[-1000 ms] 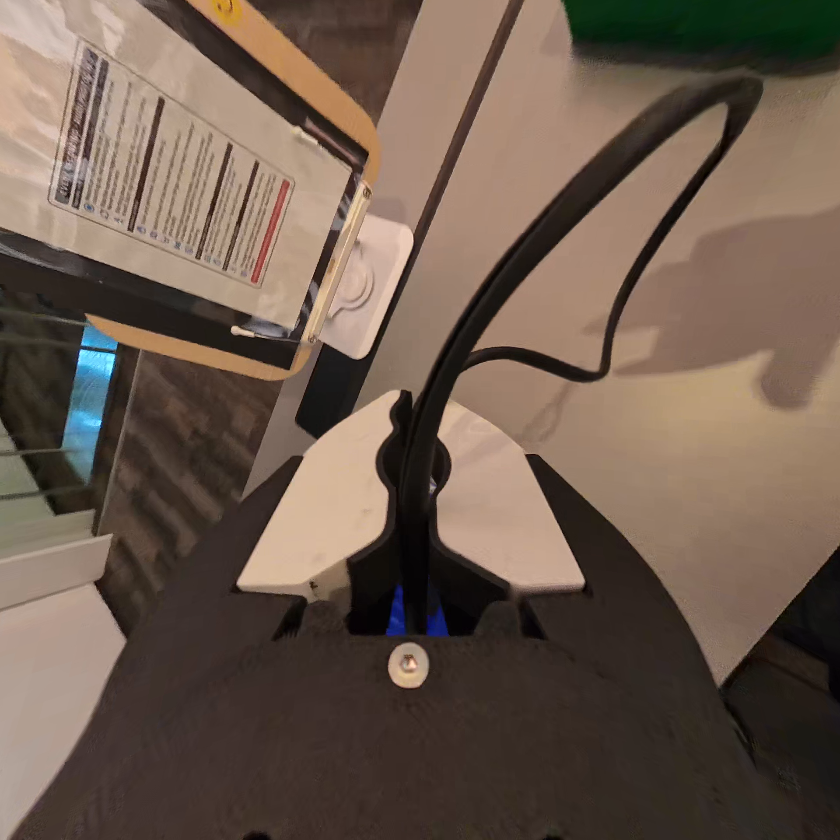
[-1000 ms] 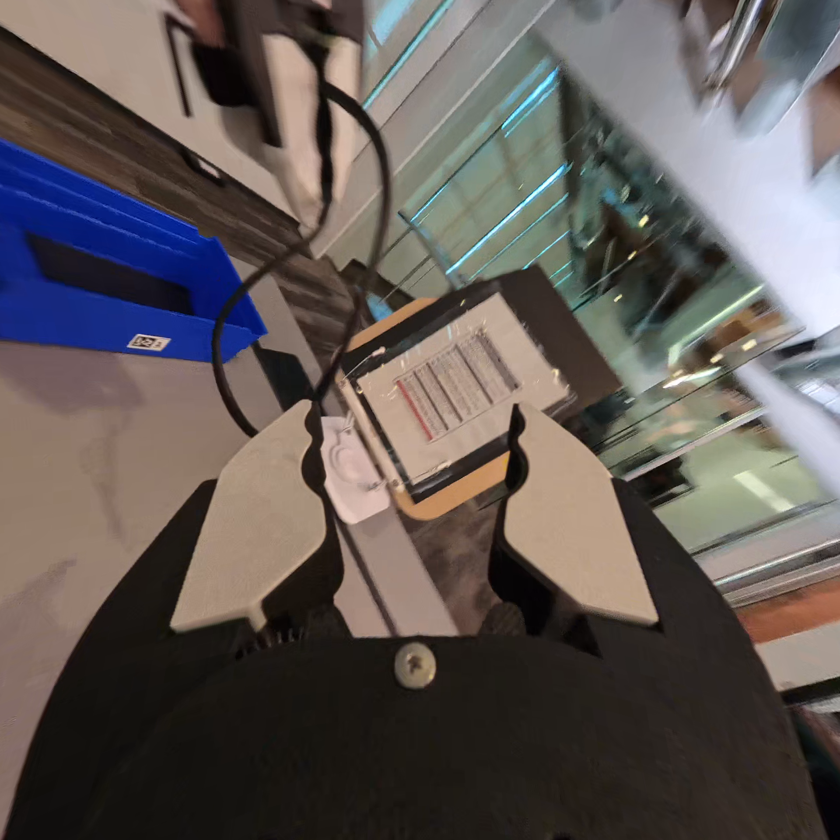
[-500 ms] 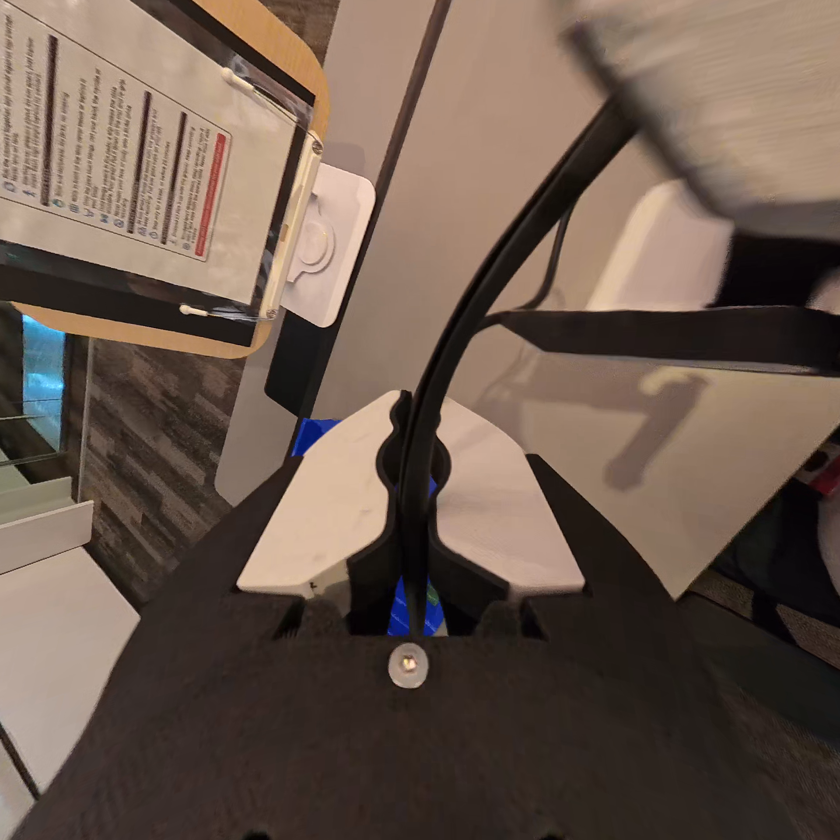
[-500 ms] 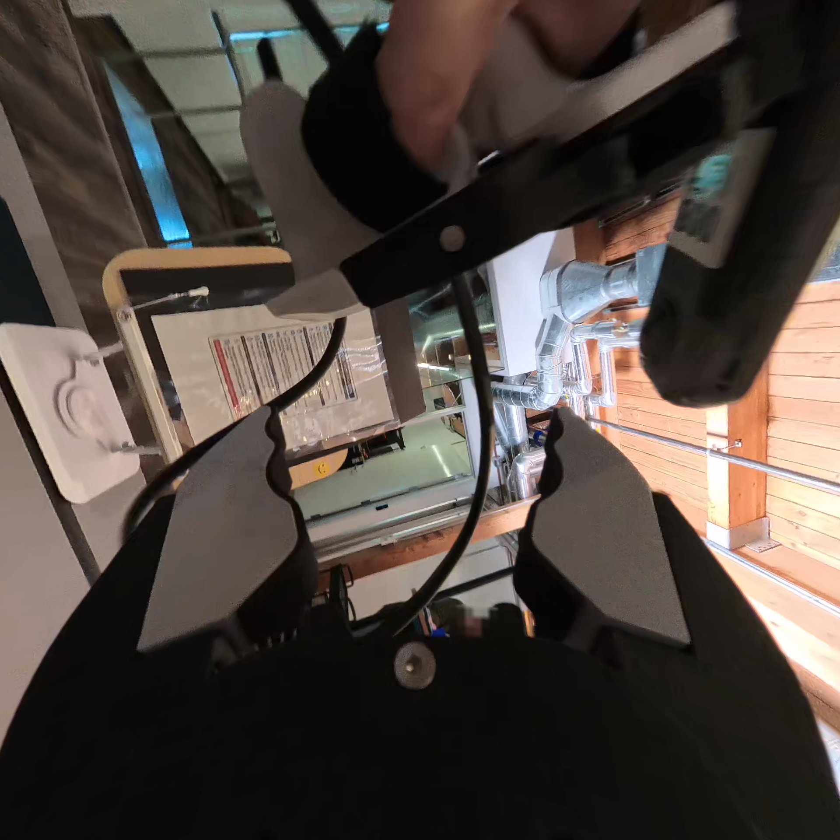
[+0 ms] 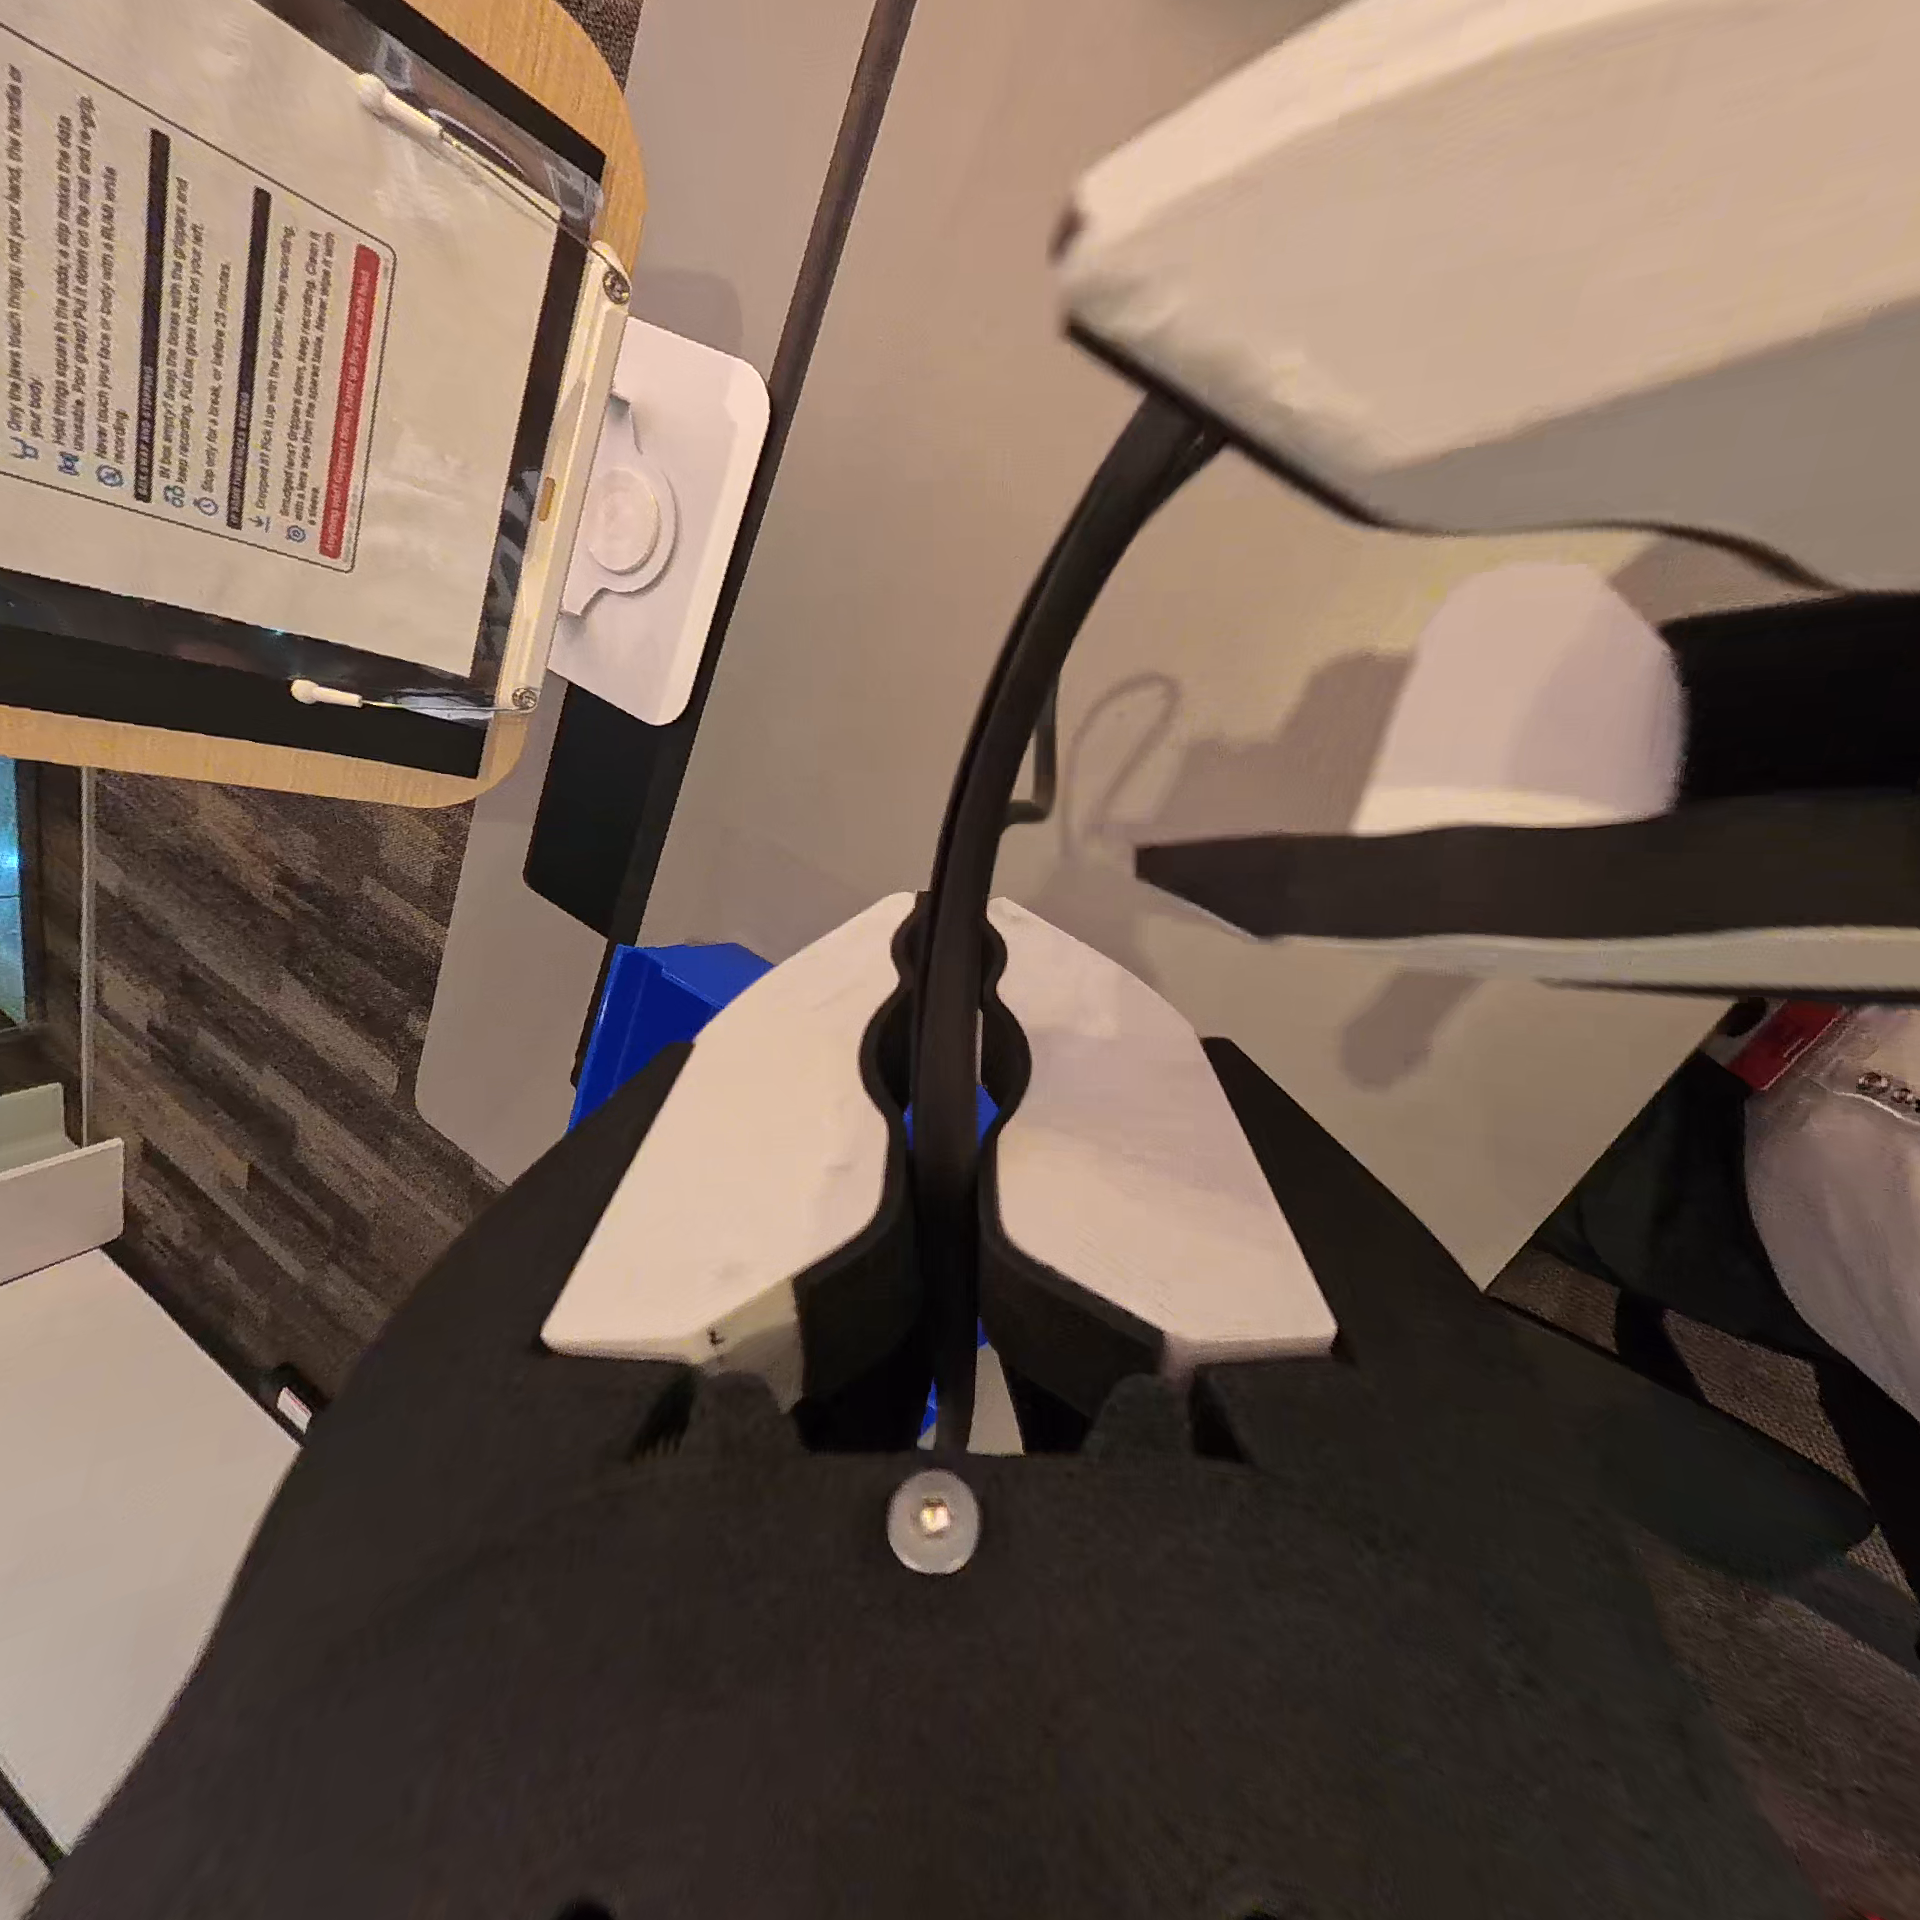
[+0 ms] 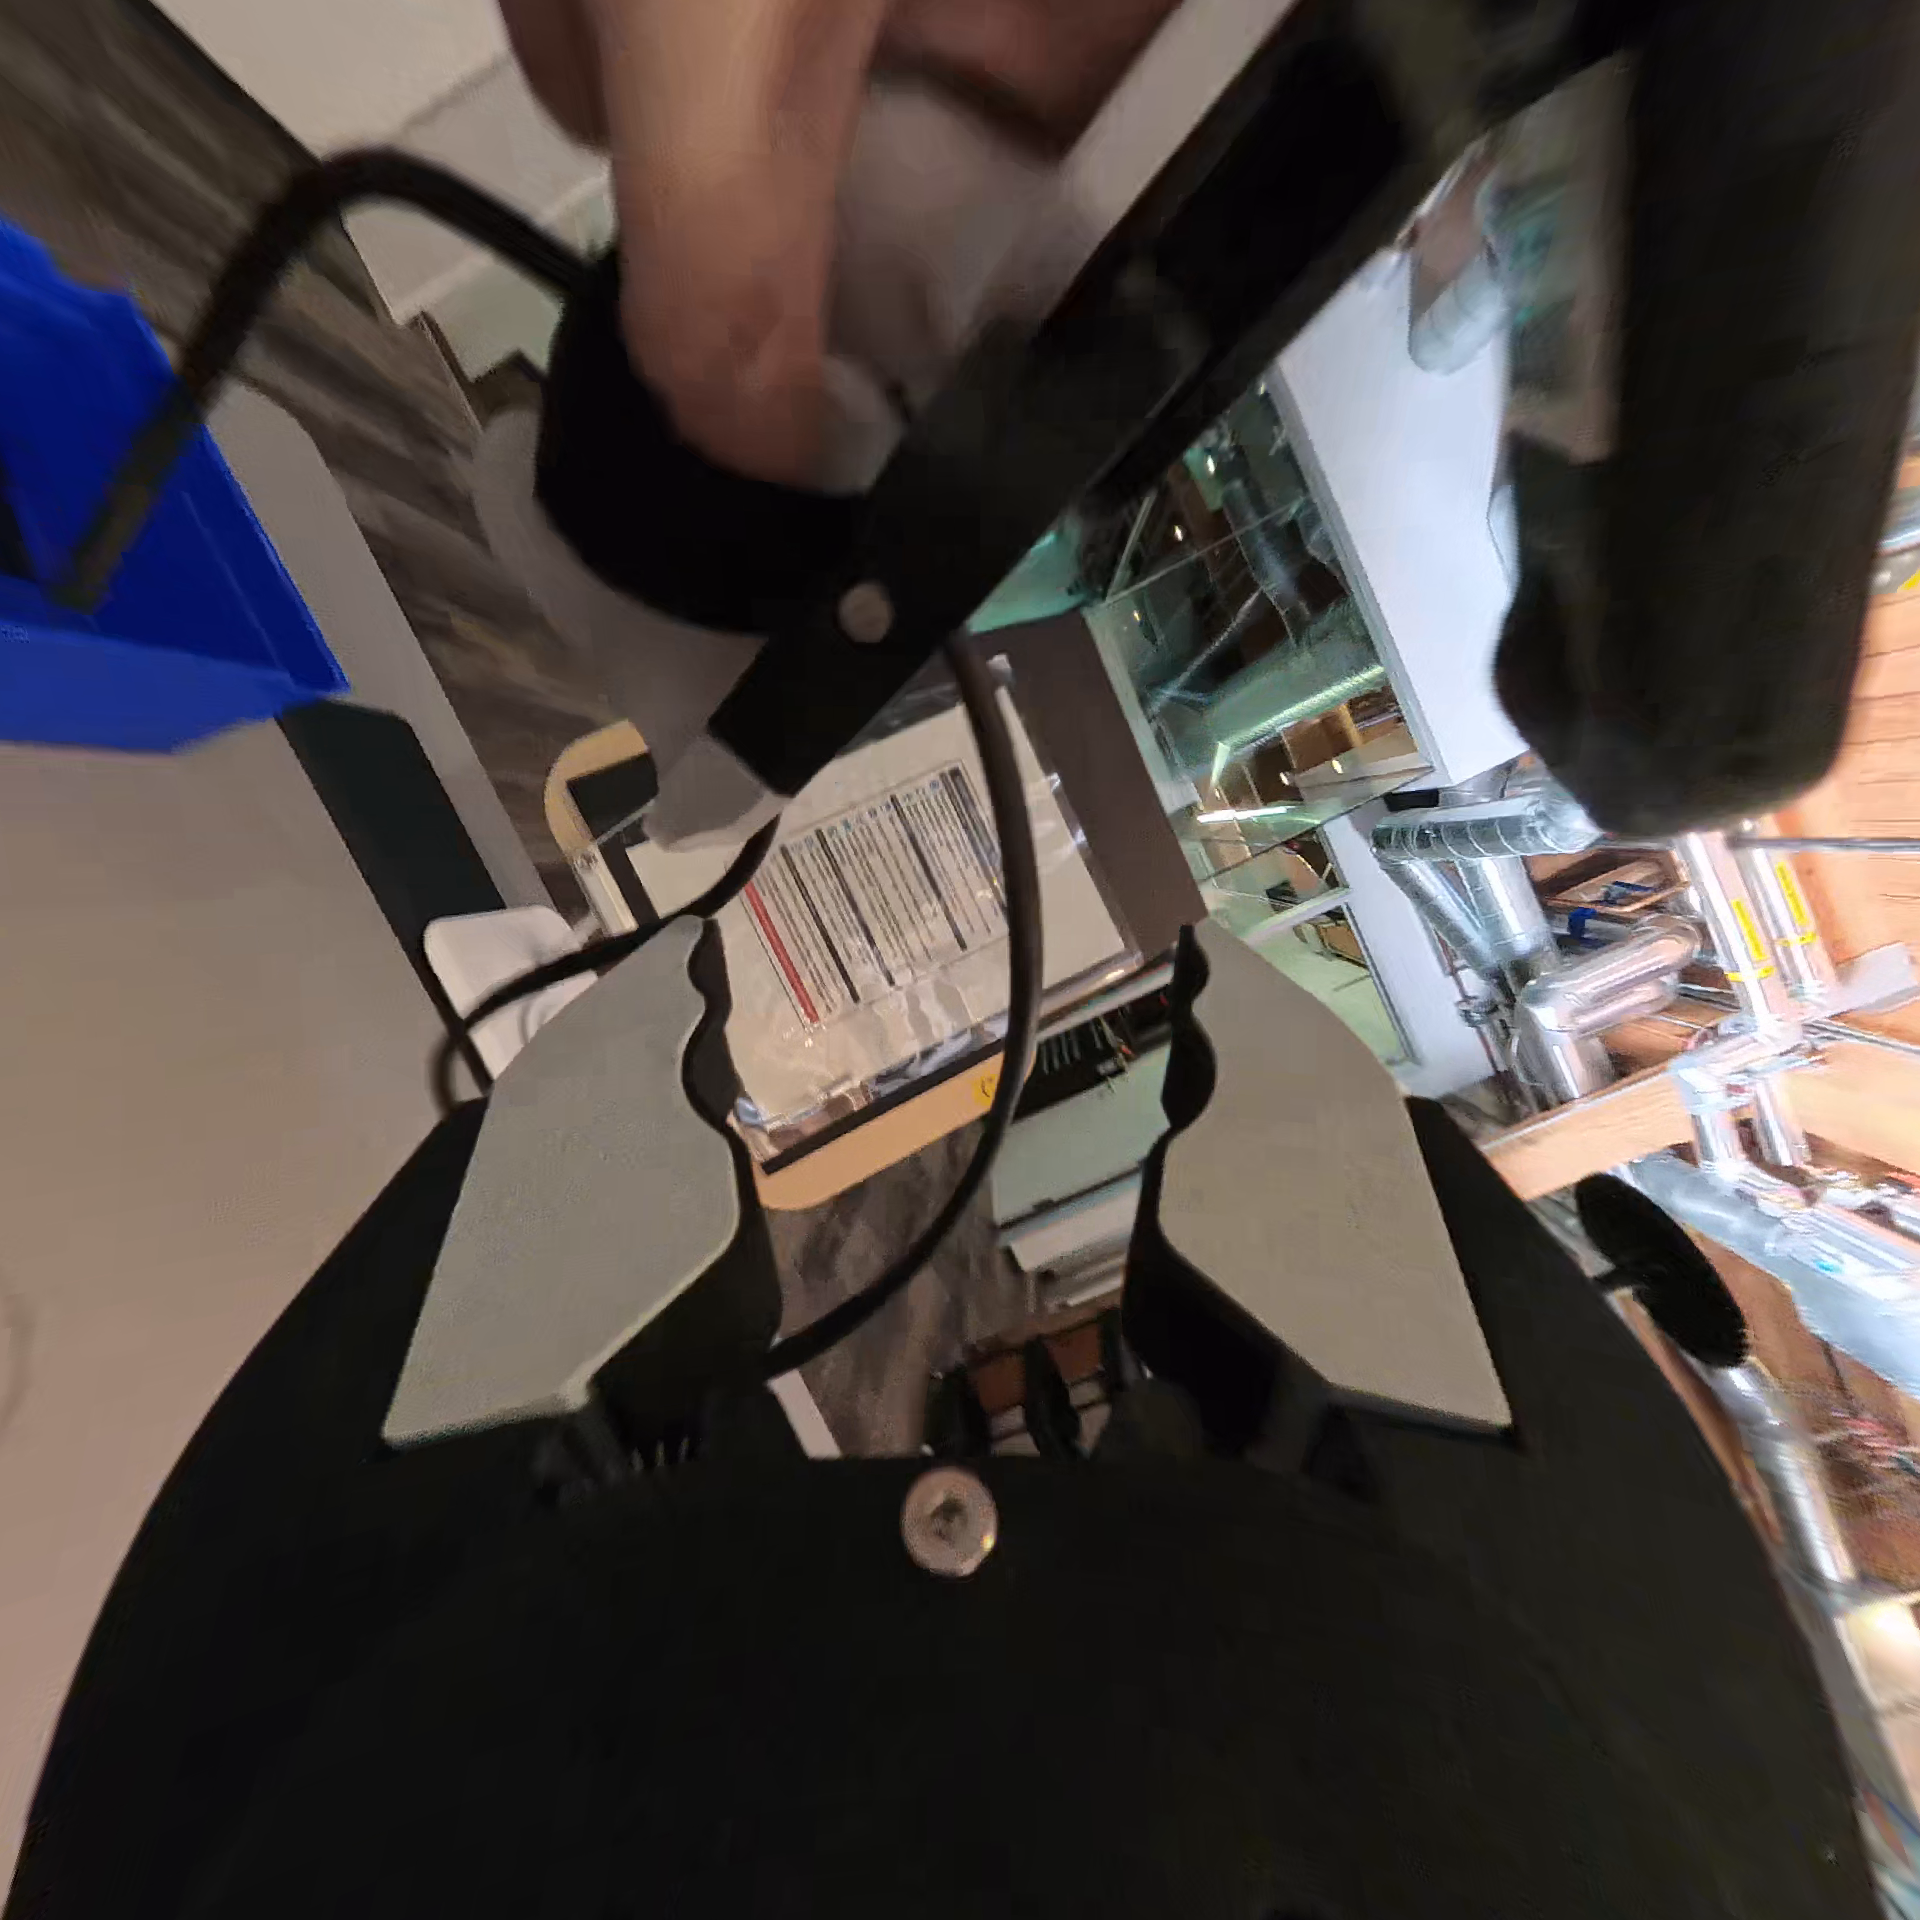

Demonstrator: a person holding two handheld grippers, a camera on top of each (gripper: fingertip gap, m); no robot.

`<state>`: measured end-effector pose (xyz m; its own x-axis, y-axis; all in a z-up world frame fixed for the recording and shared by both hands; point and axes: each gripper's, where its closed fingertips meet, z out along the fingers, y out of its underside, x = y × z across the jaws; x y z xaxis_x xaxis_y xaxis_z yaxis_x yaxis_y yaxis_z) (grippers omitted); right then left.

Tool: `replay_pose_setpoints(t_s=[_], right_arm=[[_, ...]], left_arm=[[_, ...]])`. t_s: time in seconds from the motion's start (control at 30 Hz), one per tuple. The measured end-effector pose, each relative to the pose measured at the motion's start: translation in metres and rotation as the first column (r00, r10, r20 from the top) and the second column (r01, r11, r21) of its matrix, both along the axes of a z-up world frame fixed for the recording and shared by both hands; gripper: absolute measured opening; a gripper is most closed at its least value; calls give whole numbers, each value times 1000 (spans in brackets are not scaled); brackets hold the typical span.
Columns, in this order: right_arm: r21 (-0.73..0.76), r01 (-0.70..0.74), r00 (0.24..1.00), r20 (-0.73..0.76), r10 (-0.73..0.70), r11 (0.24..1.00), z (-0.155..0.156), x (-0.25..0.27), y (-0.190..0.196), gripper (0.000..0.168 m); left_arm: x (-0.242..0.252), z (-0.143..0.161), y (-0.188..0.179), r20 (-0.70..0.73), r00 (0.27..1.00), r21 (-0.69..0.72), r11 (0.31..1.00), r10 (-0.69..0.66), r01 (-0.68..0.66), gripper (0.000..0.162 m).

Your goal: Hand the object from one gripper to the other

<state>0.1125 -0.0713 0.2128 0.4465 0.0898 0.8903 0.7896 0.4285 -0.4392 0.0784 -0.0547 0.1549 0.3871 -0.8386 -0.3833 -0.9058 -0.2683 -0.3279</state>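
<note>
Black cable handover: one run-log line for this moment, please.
left gripper: shut on black cable | right gripper: open, cable between fingers | handover: pending

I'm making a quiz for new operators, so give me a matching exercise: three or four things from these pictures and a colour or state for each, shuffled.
Things:
1. left tool
2. right tool
3. cable
4. bin

States:
A. blue
B. open
C. black, bent in an arc
D. shut on the cable

Pairs: 1-D, 2-B, 3-C, 4-A
</note>
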Motion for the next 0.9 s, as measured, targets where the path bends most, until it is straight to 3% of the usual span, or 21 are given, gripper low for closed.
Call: replay_pose_setpoints(t_s=[0.13, 0.27, 0.37, 0.43, 0.6, 0.7, 0.77, 0.9], right_arm=[[22, -33, 999, 27, 33, 999, -1, -10, -6, 83], [156, 100, 982, 143, -122, 983, -11, -4, 21, 85], [220, 109, 974, 171, -148, 969, -15, -5, 25, 82], [236, 90, 977, 168, -132, 967, -15, -6, 21, 71], [230, 39, 985, 154, -76, 972, -15, -9, 10, 18], [194, 23, 989, 138, -50, 981, -18, -6, 11, 14], [124, 6, 993, 115, -20, 992, -25, -3, 14, 7], [-33, -16, 999, -30, 15, 999, -44, 14, 36, 6]], left_arm=[[8, 2, -3, 27, 1000, -5, 1000, -16, 16, 6], [18, 3, -15, 66, 997, -49, 998, -43, 47, 6], [19, 1, -22, 76, 996, -81, 995, -47, 53, 6], [18, 0, -24, 68, 996, -89, 994, -55, 61, 6], [21, -5, -34, 98, 993, -159, 984, -65, 81, 6], [25, -3, -35, 133, 988, -161, 981, -83, 104, 7], [28, 6, -29, 170, 981, -100, 989, -89, 107, 21], [41, 52, -21, 314, 930, 102, 981, -188, 164, 42]])
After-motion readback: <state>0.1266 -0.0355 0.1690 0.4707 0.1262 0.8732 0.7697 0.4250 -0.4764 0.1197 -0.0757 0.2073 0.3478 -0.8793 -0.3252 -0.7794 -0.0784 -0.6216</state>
